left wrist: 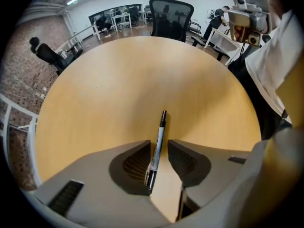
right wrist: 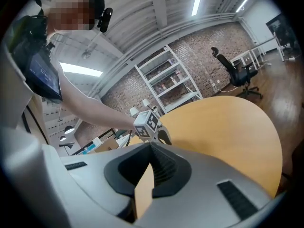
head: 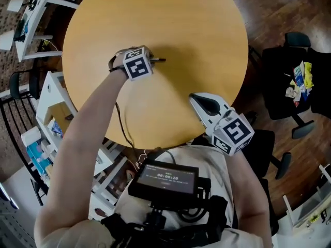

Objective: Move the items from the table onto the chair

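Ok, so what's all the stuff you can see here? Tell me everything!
Table: one, light wood, round, in the middle.
Pen: one, silver and black, lying on the table.
Chair: one, black, on the floor right of the table.
Packets: a few, yellow, blue and white, on the chair's seat.
Shelves: several, white, left of the table.
Screen box: one, black, on the person's chest.
Left gripper: one, grey, jaws open with the pen between them.
Right gripper: one, grey, shut and empty, near the table's edge.
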